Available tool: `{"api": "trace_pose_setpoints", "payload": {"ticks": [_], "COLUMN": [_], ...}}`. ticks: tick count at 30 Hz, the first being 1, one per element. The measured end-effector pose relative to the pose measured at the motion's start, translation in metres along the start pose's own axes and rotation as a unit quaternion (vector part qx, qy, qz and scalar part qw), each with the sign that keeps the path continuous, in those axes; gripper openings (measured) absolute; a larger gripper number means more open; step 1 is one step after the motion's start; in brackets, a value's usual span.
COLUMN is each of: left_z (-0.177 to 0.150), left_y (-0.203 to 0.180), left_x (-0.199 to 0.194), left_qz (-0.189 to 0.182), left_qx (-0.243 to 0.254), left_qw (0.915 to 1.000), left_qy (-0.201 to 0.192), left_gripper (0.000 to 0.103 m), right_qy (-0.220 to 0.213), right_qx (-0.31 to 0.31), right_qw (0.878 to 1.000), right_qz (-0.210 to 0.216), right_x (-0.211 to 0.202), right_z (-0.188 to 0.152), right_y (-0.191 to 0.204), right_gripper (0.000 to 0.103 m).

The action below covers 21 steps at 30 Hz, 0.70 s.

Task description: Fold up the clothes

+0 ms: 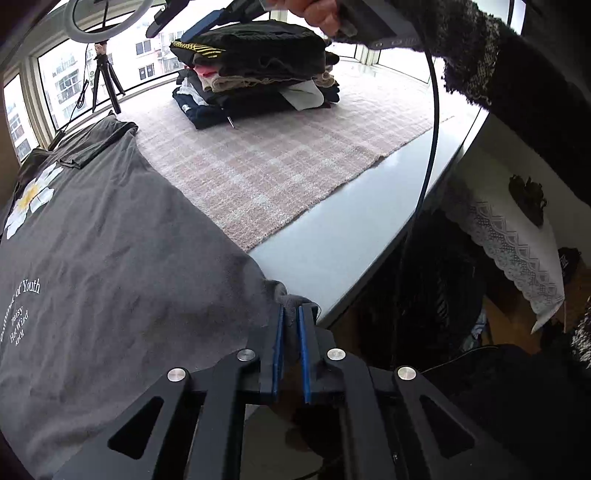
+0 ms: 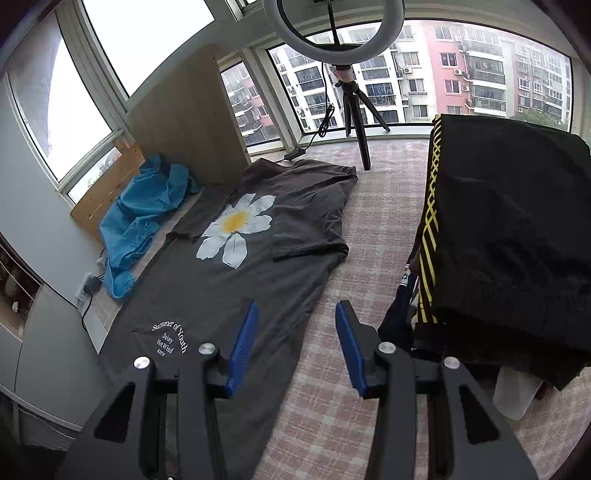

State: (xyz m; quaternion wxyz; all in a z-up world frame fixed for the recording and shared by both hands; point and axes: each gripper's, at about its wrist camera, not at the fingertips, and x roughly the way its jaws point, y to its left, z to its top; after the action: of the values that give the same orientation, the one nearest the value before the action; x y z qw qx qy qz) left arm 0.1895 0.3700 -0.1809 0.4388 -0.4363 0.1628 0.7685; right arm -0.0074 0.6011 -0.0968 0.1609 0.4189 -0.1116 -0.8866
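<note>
A dark grey T-shirt (image 1: 110,240) with a white daisy print and white lettering lies spread flat on a pink checked mat (image 1: 266,158). It also shows in the right wrist view (image 2: 236,273). My left gripper (image 1: 291,314) is shut on the shirt's hem corner near the table's front edge. My right gripper (image 2: 295,314) is open and empty, held above the mat between the shirt and a stack of folded clothes (image 2: 509,236). In the left wrist view the right gripper (image 1: 192,26) hangs over that stack (image 1: 258,70).
A ring light on a tripod (image 2: 351,96) stands at the window behind the shirt. A blue cloth (image 2: 140,218) lies bunched at the left by a wooden panel (image 2: 188,122). The table edge (image 1: 369,280) drops off right of the left gripper. A cable (image 1: 432,147) hangs there.
</note>
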Motion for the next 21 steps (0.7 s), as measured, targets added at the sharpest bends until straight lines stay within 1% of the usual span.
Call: {"api": "trace_pose_setpoints", "payload": {"ticks": [4, 6, 9, 11, 13, 15, 17, 20, 21], "left_z": [0.008, 0.011, 0.015, 0.016, 0.016, 0.016, 0.016, 0.02, 0.021], "left_y": [0.018, 0.024, 0.033, 0.039, 0.044, 0.043, 0.041, 0.041, 0.041], "left_x": [-0.028, -0.04, -0.054, -0.058, -0.058, -0.055, -0.053, -0.051, -0.051], "left_qz": [-0.029, -0.026, -0.023, -0.037, -0.048, -0.053, -0.067, -0.08, -0.083], "left_qx": [-0.058, -0.072, -0.097, -0.123, -0.145, -0.146, -0.145, -0.14, -0.14], "left_qw": [0.9973, 0.9961, 0.9934, 0.9898, 0.9863, 0.986, 0.9854, 0.9852, 0.9849], "left_qy": [-0.033, -0.043, -0.056, -0.061, -0.064, -0.06, -0.059, -0.057, -0.058], "left_gripper": [0.004, 0.004, 0.004, 0.004, 0.004, 0.004, 0.004, 0.004, 0.004], "right_qy": [0.007, 0.012, 0.042, 0.063, 0.09, 0.113, 0.122, 0.108, 0.106], "right_qx": [0.001, 0.003, 0.021, 0.038, 0.04, 0.039, 0.038, 0.032, 0.035], "right_qw": [1.0, 1.0, 0.998, 0.995, 0.991, 0.988, 0.988, 0.991, 0.992], "right_qz": [-0.015, -0.025, -0.043, -0.064, -0.091, -0.094, -0.082, -0.073, -0.063], "right_x": [0.041, 0.065, 0.122, 0.159, 0.19, 0.212, 0.224, 0.227, 0.228], "right_z": [0.029, 0.045, 0.069, 0.079, 0.084, 0.085, 0.083, 0.084, 0.084], "right_y": [-0.002, -0.004, -0.015, -0.025, -0.035, -0.043, -0.049, -0.052, -0.053], "right_gripper": [0.043, 0.045, 0.047, 0.047, 0.047, 0.047, 0.047, 0.048, 0.047]}}
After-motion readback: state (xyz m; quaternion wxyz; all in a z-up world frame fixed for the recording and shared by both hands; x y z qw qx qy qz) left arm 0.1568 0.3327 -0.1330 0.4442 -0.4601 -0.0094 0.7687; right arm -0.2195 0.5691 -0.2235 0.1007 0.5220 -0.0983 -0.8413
